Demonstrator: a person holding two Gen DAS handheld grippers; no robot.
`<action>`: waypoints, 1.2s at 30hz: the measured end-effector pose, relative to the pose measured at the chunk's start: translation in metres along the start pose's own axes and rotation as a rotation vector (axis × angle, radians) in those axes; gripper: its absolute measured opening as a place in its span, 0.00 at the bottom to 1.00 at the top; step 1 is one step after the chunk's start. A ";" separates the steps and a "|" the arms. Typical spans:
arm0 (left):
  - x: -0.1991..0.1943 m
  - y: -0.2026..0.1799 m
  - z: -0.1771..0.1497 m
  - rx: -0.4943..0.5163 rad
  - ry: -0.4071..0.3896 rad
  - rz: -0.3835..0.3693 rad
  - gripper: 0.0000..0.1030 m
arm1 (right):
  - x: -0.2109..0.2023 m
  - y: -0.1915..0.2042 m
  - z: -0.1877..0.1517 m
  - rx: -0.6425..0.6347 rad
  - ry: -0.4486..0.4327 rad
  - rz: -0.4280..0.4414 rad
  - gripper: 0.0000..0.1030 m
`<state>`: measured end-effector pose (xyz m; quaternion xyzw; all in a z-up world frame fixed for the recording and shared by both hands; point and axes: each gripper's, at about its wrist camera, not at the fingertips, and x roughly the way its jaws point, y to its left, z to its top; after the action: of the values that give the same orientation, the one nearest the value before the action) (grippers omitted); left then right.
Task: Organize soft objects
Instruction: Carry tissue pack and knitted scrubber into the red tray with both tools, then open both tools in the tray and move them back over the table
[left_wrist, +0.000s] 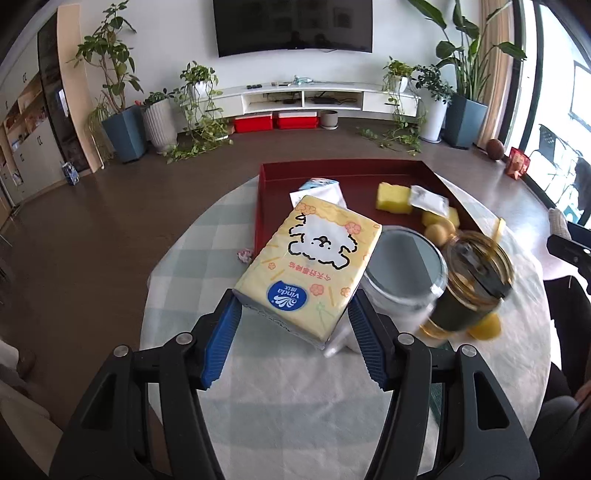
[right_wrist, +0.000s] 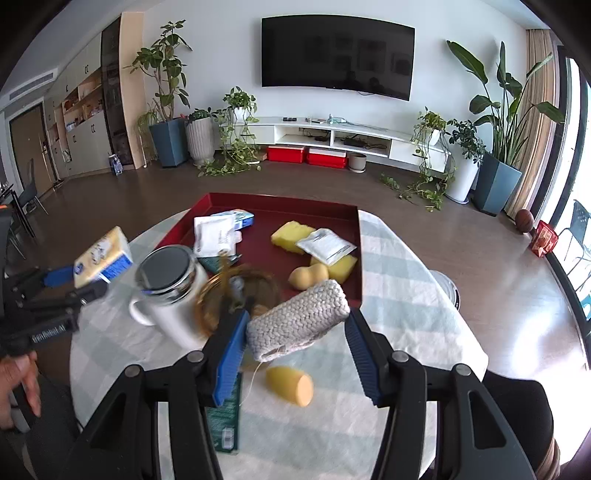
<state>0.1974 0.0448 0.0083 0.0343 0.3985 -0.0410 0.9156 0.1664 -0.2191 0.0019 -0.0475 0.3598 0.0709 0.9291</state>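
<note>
Left claw clamped on the near end of a yellow plastic-wrapped tissue pack with a white cartoon dog, blue ribbed pads pressed against both its sides, pack raised off the round surface under a pale green-and-white checked cloth and tilted toward the shallow dark red rectangular tray. Right claw spread wide around a grey-white knitted cloth roll; left pad touching the roll's end, right pad apart from it, so grip not certain, roll just in front of the tray's near edge. In the tray: yellow foam sponge blocks, a white foil sachet, a white paper packet, a tan gourd-shaped soft toy. Just beside the tray on the cloth, a white enamel mug with a dark lid and a blurred amber glass jar. Near the right claw, a yellow foam cylinder lying on its side next to a flat dark green box.
</note>
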 end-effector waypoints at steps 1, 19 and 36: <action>0.005 0.003 0.006 0.002 0.004 0.000 0.56 | 0.007 -0.004 0.005 -0.002 0.006 0.002 0.55; 0.145 0.000 0.094 0.178 0.138 -0.086 0.56 | 0.153 -0.019 0.081 -0.211 0.151 0.132 0.55; 0.195 -0.038 0.086 0.401 0.225 -0.236 0.56 | 0.235 0.036 0.097 -0.434 0.286 0.325 0.55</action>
<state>0.3883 -0.0104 -0.0772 0.1727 0.4829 -0.2215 0.8294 0.3961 -0.1475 -0.0868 -0.1965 0.4665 0.2862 0.8136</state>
